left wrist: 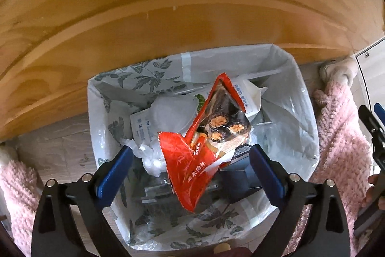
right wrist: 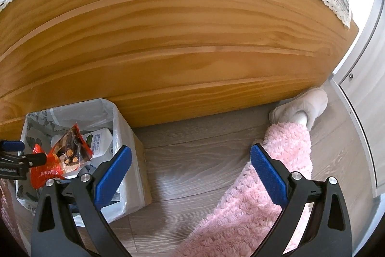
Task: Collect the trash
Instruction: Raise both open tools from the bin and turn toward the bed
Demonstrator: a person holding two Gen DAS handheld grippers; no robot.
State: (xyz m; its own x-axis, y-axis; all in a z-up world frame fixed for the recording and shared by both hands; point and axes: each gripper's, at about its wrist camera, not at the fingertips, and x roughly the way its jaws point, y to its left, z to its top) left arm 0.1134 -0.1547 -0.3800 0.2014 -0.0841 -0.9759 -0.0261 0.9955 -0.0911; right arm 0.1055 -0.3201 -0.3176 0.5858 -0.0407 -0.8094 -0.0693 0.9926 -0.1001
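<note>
Red snack wrapper (left wrist: 204, 134) is sitting between your left gripper (left wrist: 190, 170)'s spread fingers, untouched, over the lined bin (left wrist: 305, 117): drop looks done. Right gripper (right wrist: 191, 172) is hanging spread and empty; nothing more to collect is showing.

glossy, crinkled red wrapper (left wrist: 192, 160) of plastic film; thin translucent plastic liner (left wrist: 296, 112), leaf-printed; varnished grained wood panel (right wrist: 168, 40), smooth; fluffy pink cloth trousers (right wrist: 252, 204); matt black plastic fingers (right wrist: 113, 172) with ribbed blue pads; matt wood-look floor (right wrist: 192, 148).
</note>
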